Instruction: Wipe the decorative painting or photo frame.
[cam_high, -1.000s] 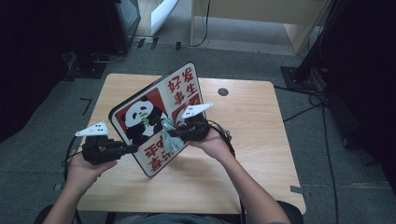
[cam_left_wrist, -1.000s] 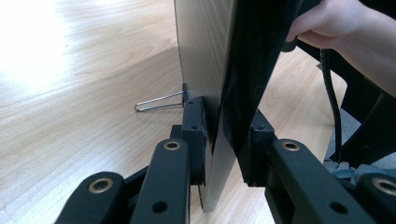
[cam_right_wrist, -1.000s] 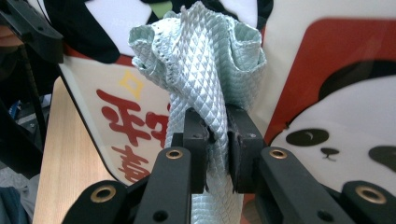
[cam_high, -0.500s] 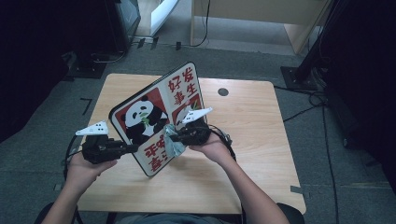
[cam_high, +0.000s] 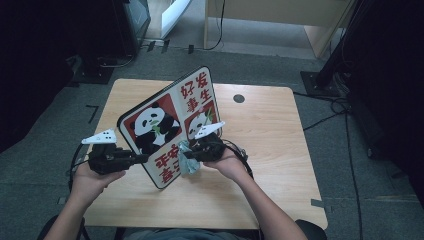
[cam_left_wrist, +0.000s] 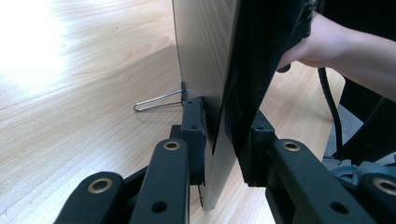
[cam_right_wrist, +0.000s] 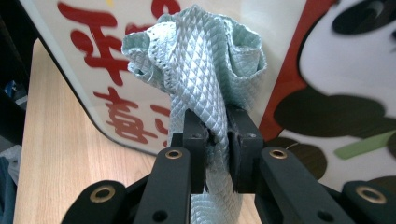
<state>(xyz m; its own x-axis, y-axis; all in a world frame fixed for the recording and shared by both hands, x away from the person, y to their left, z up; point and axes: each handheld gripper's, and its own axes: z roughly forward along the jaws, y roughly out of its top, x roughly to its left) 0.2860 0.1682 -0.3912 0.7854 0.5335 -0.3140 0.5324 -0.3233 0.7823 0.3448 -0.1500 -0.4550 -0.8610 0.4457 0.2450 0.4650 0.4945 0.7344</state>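
On the left, the left hand-held gripper (cam_high: 131, 159) is clamped on the near left edge of a panda picture board (cam_high: 170, 122), its jaws pressed against both faces of the panel (cam_left_wrist: 219, 140). The board stands tilted on the wooden worktop (cam_high: 280, 150), propped by a thin wire stand (cam_left_wrist: 156, 100) behind it. To the right, the right hand-held gripper (cam_high: 192, 152) pinches a pale green cloth (cam_right_wrist: 201, 70), its bunched end pressed against the board's printed face near the red characters.
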